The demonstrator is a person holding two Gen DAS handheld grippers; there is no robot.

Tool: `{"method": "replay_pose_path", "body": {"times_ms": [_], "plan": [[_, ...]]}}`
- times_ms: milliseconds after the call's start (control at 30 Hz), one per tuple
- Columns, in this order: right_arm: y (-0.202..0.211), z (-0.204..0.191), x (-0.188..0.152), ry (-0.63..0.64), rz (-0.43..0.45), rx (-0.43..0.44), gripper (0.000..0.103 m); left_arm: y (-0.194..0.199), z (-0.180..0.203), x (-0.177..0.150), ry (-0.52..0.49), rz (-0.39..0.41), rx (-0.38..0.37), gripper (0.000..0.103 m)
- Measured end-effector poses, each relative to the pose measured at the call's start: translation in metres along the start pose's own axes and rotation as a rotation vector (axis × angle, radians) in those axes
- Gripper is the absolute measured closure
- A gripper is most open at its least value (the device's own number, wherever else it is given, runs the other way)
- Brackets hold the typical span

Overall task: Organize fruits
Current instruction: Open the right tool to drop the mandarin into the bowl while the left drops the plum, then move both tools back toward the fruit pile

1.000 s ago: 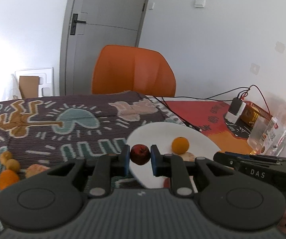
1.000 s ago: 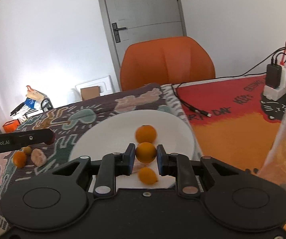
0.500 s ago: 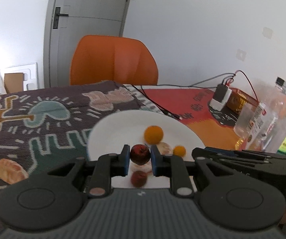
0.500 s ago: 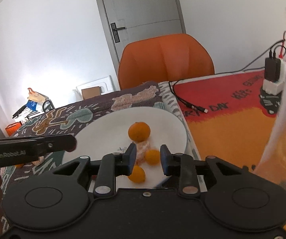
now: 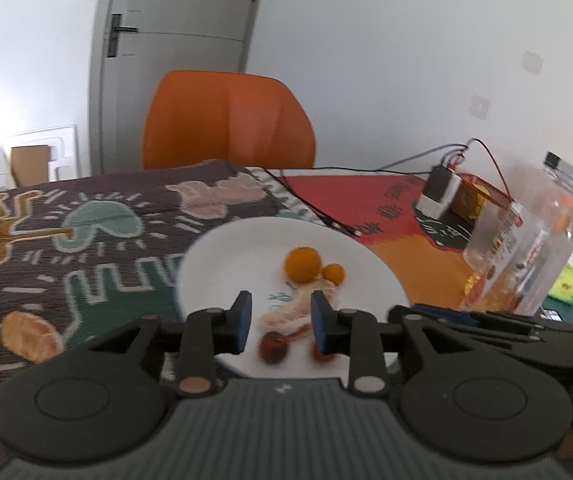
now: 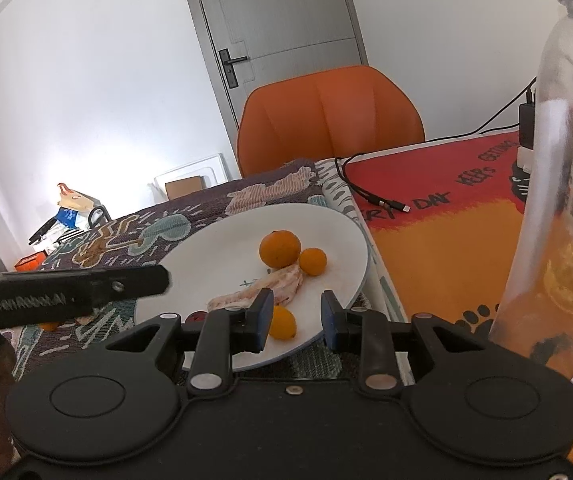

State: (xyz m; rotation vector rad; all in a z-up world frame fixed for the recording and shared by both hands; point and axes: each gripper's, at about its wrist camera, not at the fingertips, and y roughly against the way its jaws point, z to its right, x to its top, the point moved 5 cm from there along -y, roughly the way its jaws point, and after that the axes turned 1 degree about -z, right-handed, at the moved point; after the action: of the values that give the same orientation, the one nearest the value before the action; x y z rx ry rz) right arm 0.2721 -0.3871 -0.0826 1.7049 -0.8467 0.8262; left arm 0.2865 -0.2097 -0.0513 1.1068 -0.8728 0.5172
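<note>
On the white plate [image 6: 338, 236], oranges [image 6: 280, 249] round, glossy; left fingers [image 5: 243, 320] opening, right fingers [image 6: 263, 316] parted, both empty.

The left gripper [image 5: 280, 322] jaws are opening over the plate [image 5: 226, 256], empty; a red fruit [image 5: 273, 347] lies below, oranges [image 5: 303, 264] at one o'clock.

A white plate [image 6: 338, 236] lies flat on the patterned cloth and holds a large orange [image 6: 279, 249] touching a smaller one [image 6: 312, 261], with pale peeled segments [image 6: 262, 290] just in front of them. A third small orange [image 6: 282, 322] and two dark red fruits [image 5: 272, 346] sit near the plate's front rim. More oranges and a peeled piece [image 5: 30, 336] lie on the cloth, well apart from the plate.
</note>
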Motion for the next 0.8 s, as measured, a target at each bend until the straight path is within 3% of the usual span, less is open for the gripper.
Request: {"method": "replay_pose_path", "body": {"times_ms": [233, 367, 533, 700, 800], "plan": [[0.000, -0.015, -0.003, 0.014, -0.004, 0.023, 0.071, 0.026, -0.028, 0.000, 0.025, 0.036, 0.062, 0.045], [-0.001, -0.024, -0.005, 0.014, 0.000, 0.039, 0.054, 0.044, -0.045, -0.001, 0.037, 0.072, 0.119, 0.020], [-0.001, -0.041, -0.007, 0.032, -0.002, 0.054, 0.042, 0.063, -0.067, -0.003, 0.053, 0.108, 0.183, 0.010], [0.002, -0.059, -0.010, 0.058, 0.007, 0.071, 0.008, 0.078, -0.091, -0.008, 0.086, 0.104, 0.221, 0.004], [0.003, -0.069, -0.011, 0.064, 0.017, 0.081, 0.000, 0.088, -0.104, -0.011, 0.110, 0.113, 0.242, 0.002]]}}
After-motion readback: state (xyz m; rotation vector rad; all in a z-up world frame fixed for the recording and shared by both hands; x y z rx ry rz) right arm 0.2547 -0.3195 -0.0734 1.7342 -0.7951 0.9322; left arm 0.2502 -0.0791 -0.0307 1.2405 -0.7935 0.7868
